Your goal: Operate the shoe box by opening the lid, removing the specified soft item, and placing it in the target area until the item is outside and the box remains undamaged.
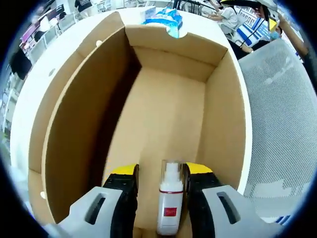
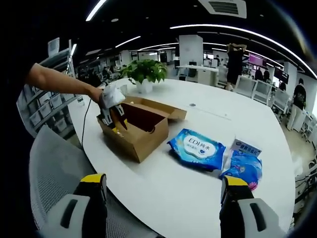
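The brown cardboard shoe box [image 1: 74, 124] stands open on the white table, and I look straight down into it. My left gripper [image 1: 161, 173] is open inside the box, its yellow-tipped jaws on either side of a white spray bottle [image 1: 170, 198] with a red label; the bottle is close against the right jaw, with a gap to the left one. In the right gripper view the box [image 2: 143, 131] has its lid flap [image 2: 161, 108] folded back, and a hand holds the left gripper [image 2: 113, 106] down in it. My right gripper [image 2: 163, 186] is open above the table's near edge, holding nothing.
Two blue wet-wipe packs [image 2: 197, 148] [image 2: 243, 168] lie on the table right of the box; one pack [image 1: 166, 17] shows beyond the box's far wall. A potted plant [image 2: 144, 72] stands behind. A grey mesh chair [image 2: 54, 168] is at the table edge.
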